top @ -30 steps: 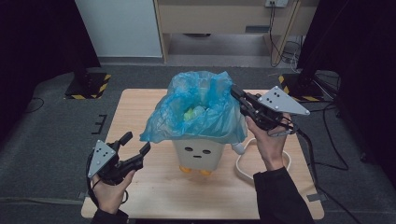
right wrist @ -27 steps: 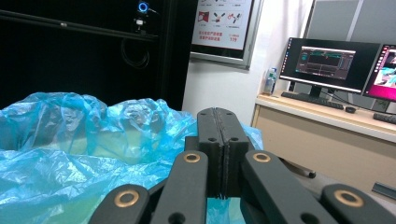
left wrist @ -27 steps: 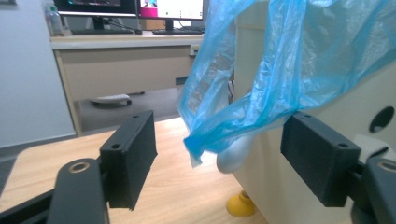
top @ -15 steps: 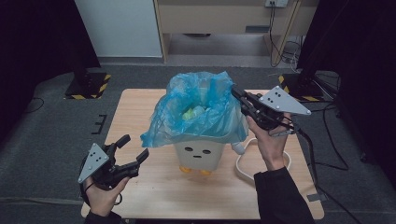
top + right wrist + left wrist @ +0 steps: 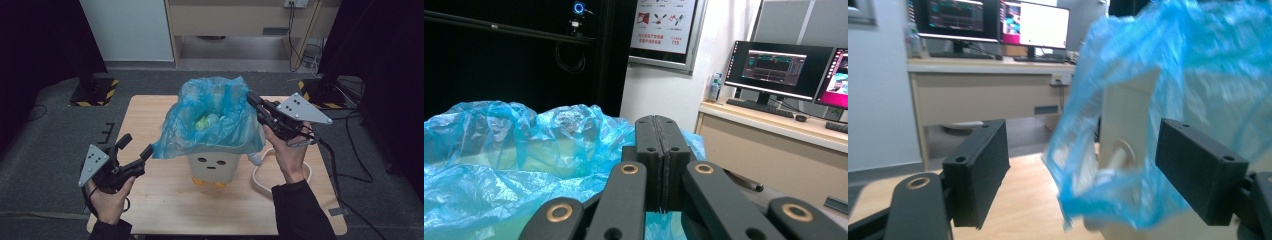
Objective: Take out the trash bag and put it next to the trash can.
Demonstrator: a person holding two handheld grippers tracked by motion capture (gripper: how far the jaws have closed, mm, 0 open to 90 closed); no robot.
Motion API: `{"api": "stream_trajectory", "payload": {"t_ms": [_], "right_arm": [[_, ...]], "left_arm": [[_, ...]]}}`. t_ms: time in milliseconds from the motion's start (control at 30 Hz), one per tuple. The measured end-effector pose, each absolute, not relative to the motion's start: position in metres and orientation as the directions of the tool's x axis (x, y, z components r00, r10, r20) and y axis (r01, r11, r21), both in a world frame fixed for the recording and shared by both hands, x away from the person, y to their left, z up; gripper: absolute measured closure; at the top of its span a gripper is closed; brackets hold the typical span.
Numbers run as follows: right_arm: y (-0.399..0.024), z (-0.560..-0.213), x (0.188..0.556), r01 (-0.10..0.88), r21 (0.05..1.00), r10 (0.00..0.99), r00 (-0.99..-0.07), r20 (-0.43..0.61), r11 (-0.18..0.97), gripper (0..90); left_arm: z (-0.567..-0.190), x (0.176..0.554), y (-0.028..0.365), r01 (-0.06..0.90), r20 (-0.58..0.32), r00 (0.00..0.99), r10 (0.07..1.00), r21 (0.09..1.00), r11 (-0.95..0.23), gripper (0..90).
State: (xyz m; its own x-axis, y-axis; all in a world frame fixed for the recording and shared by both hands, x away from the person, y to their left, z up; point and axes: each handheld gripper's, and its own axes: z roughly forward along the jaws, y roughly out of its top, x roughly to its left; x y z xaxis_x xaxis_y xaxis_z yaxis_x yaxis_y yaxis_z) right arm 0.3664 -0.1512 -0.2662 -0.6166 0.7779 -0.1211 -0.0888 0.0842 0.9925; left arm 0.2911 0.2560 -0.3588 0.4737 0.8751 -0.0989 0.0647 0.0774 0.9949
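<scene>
Wood worktop [image 5: 165, 200] on grey carpet, desk with monitors [image 5: 769, 62] behind. Near edge: left gripper [image 5: 134, 150] low at the front-left, jaws wide apart, empty, aimed at the hanging corner of the blue bag [image 5: 215, 127] with that corner between them, not touching. Centre: small white bin [image 5: 212, 167] with a face, lined by the bag, its rim draped over. White cable loop [image 5: 280, 175] right of the bin. Farther: right gripper [image 5: 256, 102] at the bag's right rim, jaws pressed together; whether they pinch any film I can't tell.

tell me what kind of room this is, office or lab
Most likely a lab set up for recording: computer monitors on a desk, stands with hazard-striped bases flanking the wooden table, and dark curtains at the sides.
</scene>
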Motion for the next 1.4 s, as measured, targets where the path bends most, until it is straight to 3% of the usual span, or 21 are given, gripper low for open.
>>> {"api": "stream_trajectory", "payload": {"t_ms": [333, 733, 1133, 1400], "right_arm": [[-0.151, -0.267, 0.366, -0.087, 0.992, 0.776, -0.619, -0.121, 0.085, 90.0], [-0.151, -0.266, 0.366, -0.090, 0.992, 0.773, -0.623, -0.121, 0.083, 90.0], [-0.150, -0.266, 0.366, -0.091, 0.992, 0.766, -0.632, -0.122, 0.082, 90.0], [-0.150, -0.266, 0.365, -0.094, 0.992, 0.761, -0.637, -0.123, 0.081, 90.0]], "left_arm": [[-0.324, 0.304, 0.243, 0.008, -0.122, 0.471, 0.874, 0.991, 0.134, 25.4], [-0.290, 0.318, 0.203, -0.010, -0.104, 0.535, 0.839, 0.992, 0.129, 32.9], [-0.282, 0.340, 0.169, 0.066, -0.089, 0.551, 0.830, 0.996, 0.063, 40.0], [-0.287, 0.341, 0.163, 0.120, -0.089, 0.538, 0.839, 0.992, 0.028, 61.1]]}}
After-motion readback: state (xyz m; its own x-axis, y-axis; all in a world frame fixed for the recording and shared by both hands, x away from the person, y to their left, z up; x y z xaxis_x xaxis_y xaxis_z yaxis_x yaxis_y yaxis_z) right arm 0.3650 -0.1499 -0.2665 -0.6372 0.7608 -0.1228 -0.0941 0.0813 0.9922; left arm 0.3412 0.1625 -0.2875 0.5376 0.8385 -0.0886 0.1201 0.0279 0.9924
